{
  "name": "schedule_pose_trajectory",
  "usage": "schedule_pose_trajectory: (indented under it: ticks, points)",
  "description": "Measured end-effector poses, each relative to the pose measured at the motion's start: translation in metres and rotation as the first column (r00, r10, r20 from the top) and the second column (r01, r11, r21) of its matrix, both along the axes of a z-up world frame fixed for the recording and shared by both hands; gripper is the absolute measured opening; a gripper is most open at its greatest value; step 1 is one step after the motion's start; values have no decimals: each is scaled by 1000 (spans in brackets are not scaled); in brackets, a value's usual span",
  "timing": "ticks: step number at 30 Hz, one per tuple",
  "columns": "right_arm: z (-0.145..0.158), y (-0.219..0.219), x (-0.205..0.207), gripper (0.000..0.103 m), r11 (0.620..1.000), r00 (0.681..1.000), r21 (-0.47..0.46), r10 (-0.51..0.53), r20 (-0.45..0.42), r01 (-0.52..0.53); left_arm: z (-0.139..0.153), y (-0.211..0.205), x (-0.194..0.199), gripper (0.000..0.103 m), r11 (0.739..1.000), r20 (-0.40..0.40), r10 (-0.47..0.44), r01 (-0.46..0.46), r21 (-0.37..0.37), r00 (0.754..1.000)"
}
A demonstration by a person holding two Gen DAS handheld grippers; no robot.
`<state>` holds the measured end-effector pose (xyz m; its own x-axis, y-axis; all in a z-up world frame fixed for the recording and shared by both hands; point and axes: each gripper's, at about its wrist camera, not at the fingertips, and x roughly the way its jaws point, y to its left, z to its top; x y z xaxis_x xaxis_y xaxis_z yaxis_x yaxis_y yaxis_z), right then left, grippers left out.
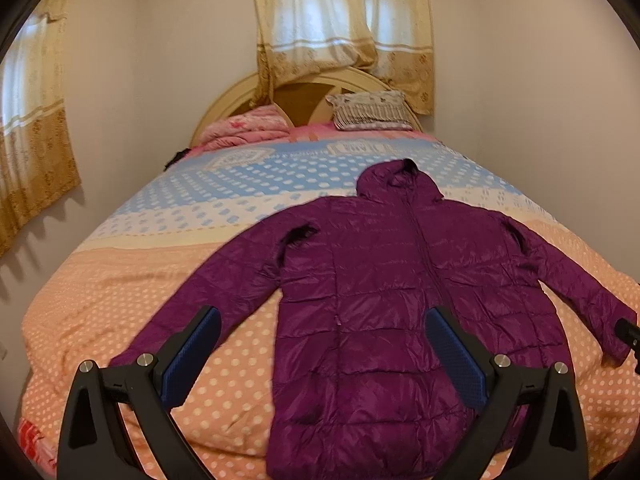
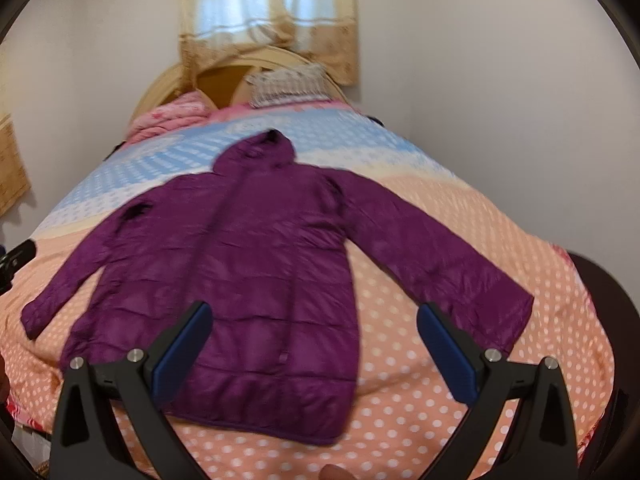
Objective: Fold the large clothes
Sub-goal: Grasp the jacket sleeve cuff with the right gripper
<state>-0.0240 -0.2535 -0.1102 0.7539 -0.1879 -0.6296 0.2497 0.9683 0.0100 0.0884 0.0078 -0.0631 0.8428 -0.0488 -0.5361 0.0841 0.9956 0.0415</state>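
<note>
The bed [image 1: 120, 280] is filling both views, its dotted cover running from orange at the near end through cream to blue, and the purple jacket [image 1: 380, 300] is lying flat across the orange part, front up, hood pointing toward the headboard [image 1: 304, 96], both sleeves spreading out and down to either side. The left gripper [image 1: 324, 356] is hovering above the near edge of the bed with its jaws standing wide and nothing between them; from its camera the jacket's lower body and hem are showing through the gap, one blue pad [image 1: 192, 360] sitting over the bare cover just beside a sleeve, the other over the jacket's body. The right gripper [image 2: 314, 350] is hanging wide too, gripping nothing, and through its gap the jacket's hem and the bare dotted cover beside it are showing, with the far sleeve cuff lying just past its outer finger. The right camera is showing the whole hem line and a dark rounded piece of furniture [image 2: 608, 300] at the bed's right side, which the left camera is not catching; the left camera is giving a second curtain [image 1: 32, 128] on the side wall. Both are picking up the curtain [image 1: 344, 28] over the headboard, the pink bedding [image 1: 244, 128] bunched at the head, and a patterned pillow [image 1: 370, 110] beside it.
</note>
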Motion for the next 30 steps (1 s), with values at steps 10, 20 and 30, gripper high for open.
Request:
schedule_pose_trajectory:
  ticks: [10,20,30]
  points:
    - [-46,-95,7,103,973,967,46,-218,-128,226,-47,-15,64,102,1000,-67,-8,10,23,998]
    - [-57,-156,3,90,922,921,108,-352,-164,372,-73,-13,106,102,995,-105,49,-39,94,993]
    - [-77,-182,12,39,917,909,96,-363,-206,387,-70,14,115,102,992,-107,91,-81,94,990]
